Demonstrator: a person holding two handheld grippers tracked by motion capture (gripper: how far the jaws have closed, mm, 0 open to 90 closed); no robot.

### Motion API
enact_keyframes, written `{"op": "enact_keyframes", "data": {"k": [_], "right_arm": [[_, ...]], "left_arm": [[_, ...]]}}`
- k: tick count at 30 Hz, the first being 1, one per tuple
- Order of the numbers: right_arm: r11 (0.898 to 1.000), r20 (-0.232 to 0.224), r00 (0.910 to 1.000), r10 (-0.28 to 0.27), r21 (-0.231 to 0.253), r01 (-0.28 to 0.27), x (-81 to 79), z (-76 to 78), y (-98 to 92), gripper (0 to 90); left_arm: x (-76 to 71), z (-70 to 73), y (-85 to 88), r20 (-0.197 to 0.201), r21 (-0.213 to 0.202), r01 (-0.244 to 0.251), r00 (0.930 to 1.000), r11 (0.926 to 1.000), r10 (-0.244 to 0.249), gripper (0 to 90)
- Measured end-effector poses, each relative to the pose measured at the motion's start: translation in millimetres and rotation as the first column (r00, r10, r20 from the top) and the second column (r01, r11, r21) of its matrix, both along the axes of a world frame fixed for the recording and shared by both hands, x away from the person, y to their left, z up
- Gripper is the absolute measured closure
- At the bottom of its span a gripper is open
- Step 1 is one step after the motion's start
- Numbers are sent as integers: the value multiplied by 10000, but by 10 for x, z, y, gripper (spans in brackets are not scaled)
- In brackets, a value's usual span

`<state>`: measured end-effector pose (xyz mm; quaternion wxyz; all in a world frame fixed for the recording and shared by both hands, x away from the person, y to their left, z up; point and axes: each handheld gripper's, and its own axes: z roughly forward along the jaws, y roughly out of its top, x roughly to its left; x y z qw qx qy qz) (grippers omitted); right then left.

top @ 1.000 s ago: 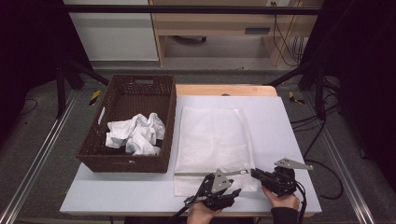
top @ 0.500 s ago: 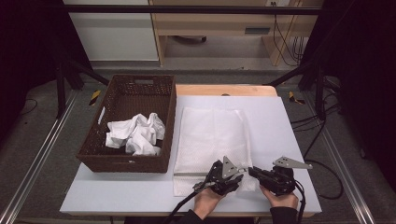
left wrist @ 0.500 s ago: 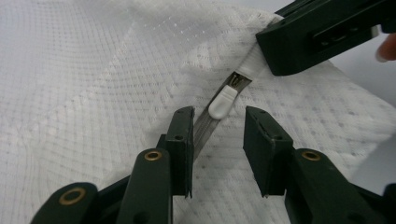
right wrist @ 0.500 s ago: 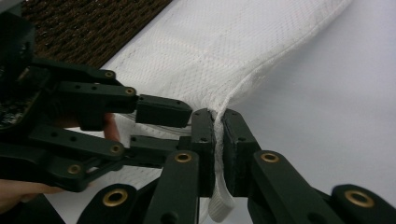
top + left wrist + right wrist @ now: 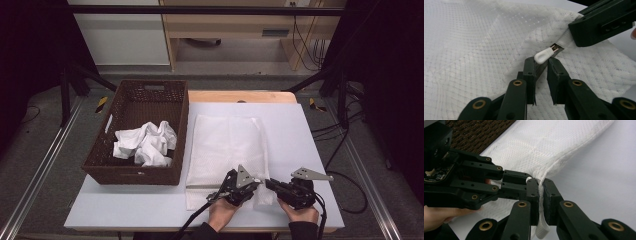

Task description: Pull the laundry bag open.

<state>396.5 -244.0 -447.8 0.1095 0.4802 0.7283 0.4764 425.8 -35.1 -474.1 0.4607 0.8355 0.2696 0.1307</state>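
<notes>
My right tongs (image 5: pixel 541 192) clamp the near edge of the white mesh laundry bag (image 5: pixel 227 145), fabric pinched between their pads. My left tongs (image 5: pixel 541 75) have just been closing around the bag's white zipper pull (image 5: pixel 543 55); a narrow gap remains and I cannot tell whether the pads press it yet. The bag lies flat on the white worktop (image 5: pixel 300 135), just beside the dark woven basket (image 5: pixel 137 172) holding crumpled white cloths (image 5: pixel 145 145).

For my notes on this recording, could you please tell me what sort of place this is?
Probably a lab or recording workspace, not a home: a white table framed by metal rails, loose cables on the floor, and a basket of cloths staged for handling.
</notes>
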Motion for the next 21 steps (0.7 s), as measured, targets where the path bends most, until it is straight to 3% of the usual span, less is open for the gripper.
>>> {"op": "enact_keyframes", "data": {"k": [9,14,21], "right_arm": [[10000,-61,10000,24,14,-24,12,-19,-10,844],[10000,-57,9999,84,-49,-84,9,-17,16,844],[9999,-74,9999,130,-49,-130,11,-19,18,844]], "left_arm": [[-57,15,14,86,-398,493,9988,9980,-490,801],[-58,30,-3,127,-299,626,9980,9976,-622,793],[-16,39,-22,-227,-455,654,9975,9968,-665,777]]}}
